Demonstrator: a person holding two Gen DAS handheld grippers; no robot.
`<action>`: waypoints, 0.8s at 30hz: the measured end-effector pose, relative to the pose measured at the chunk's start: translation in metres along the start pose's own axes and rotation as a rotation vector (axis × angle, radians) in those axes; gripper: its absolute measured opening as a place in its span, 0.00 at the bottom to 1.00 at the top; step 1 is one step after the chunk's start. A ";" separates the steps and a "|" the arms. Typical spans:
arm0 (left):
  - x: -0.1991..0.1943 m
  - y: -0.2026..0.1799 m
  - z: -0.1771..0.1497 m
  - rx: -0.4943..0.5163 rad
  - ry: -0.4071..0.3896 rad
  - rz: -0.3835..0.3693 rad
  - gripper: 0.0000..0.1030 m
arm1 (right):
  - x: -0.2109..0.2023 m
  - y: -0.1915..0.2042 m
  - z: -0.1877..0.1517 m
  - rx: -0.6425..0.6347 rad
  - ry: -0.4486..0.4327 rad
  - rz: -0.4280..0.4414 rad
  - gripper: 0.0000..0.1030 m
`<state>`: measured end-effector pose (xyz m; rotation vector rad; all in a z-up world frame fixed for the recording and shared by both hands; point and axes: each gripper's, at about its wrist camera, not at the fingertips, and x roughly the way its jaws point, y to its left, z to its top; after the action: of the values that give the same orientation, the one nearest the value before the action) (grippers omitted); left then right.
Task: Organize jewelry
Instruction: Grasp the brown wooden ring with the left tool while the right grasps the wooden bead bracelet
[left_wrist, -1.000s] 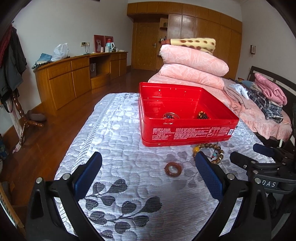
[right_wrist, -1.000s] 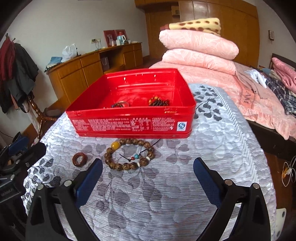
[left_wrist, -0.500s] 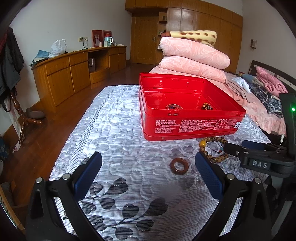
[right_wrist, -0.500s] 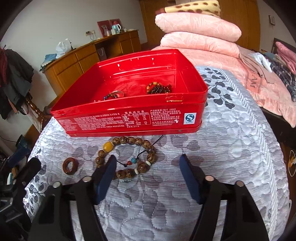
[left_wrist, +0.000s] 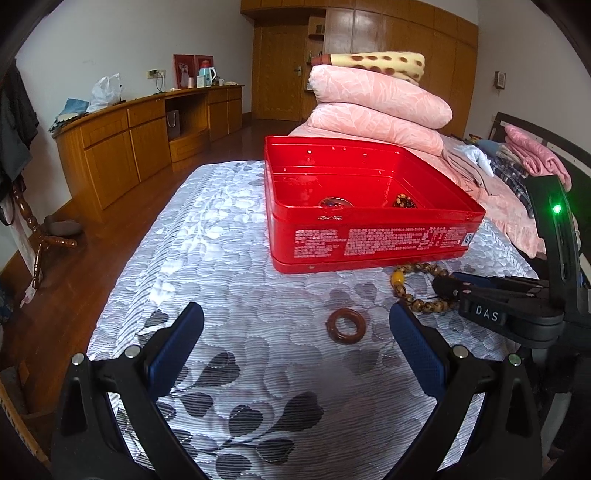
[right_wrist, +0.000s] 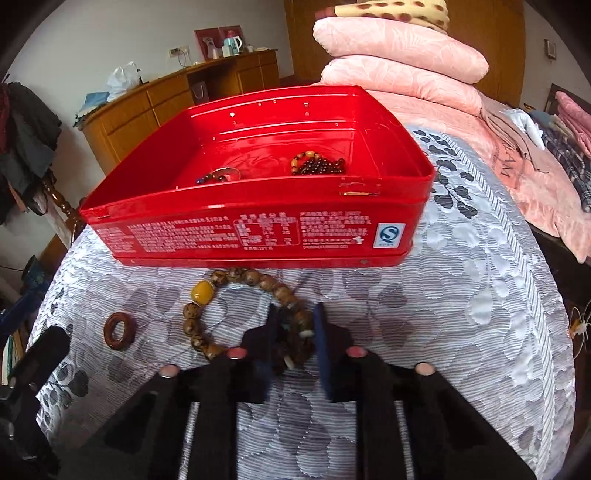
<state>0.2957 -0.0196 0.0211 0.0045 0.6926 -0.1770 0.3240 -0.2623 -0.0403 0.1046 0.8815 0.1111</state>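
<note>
A red tin box (left_wrist: 369, 240) (right_wrist: 258, 232) stands on the quilted bed cover and holds a dark bead bracelet (right_wrist: 317, 165) and a ringed piece (right_wrist: 218, 176). A wooden bead bracelet (right_wrist: 229, 295) (left_wrist: 417, 291) with a yellow bead lies in front of the box. My right gripper (right_wrist: 295, 325) is shut on the bracelet's near side, low on the cover; it also shows in the left wrist view (left_wrist: 491, 295). A brown ring (left_wrist: 346, 326) (right_wrist: 119, 329) lies left of the bracelet. My left gripper (left_wrist: 295, 325) is open and empty, just short of the ring.
Folded pink quilts (left_wrist: 376, 110) are stacked behind the box. Clothes (left_wrist: 517, 166) lie on the bed to the right. A wooden cabinet (left_wrist: 129, 144) runs along the left wall. The bed cover's edge (left_wrist: 122, 277) drops to the wood floor on the left.
My right gripper moved forward and down and closed its fingers on the wooden bead bracelet. My left gripper stayed open and drew slightly closer to the brown ring.
</note>
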 end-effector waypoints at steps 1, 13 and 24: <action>0.000 -0.001 0.000 0.000 0.003 -0.006 0.95 | -0.001 -0.003 -0.001 0.013 0.001 0.015 0.14; 0.024 -0.020 0.002 0.007 0.105 -0.028 0.94 | -0.022 -0.034 -0.004 0.072 -0.035 0.051 0.13; 0.051 -0.016 0.002 -0.013 0.205 -0.054 0.64 | -0.019 -0.036 -0.004 0.077 -0.038 0.084 0.13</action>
<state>0.3330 -0.0441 -0.0087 -0.0083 0.8986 -0.2255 0.3104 -0.3007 -0.0334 0.2152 0.8433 0.1533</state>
